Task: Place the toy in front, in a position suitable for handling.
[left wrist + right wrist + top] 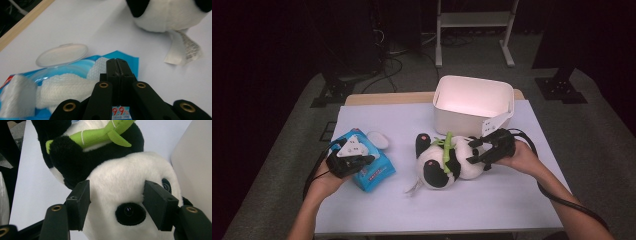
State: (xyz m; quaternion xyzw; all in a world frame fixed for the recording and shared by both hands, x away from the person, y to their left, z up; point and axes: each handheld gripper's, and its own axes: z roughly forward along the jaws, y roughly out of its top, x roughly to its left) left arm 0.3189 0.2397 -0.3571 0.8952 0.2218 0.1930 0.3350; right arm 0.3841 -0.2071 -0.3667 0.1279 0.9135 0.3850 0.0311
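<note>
1. Left gripper (117,65): jaws pressed fully together over the blue wipes pack (371,169) at the table's (492,210) left; whether a wipe (65,86) is pinched, cannot tell.
2. Pack lid (62,53) flipped open.
3. Right gripper (117,205): jaws wide, clasping the head of the panda toy (447,162), which lies mid-table before the white bin (472,117).

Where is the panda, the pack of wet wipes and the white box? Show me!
panda (439,165), high view, on its white belly.
pack of wet wipes (373,172), high view, on the blue wrapper beside the left gripper.
white box (451,121), high view, on its front wall.
</note>
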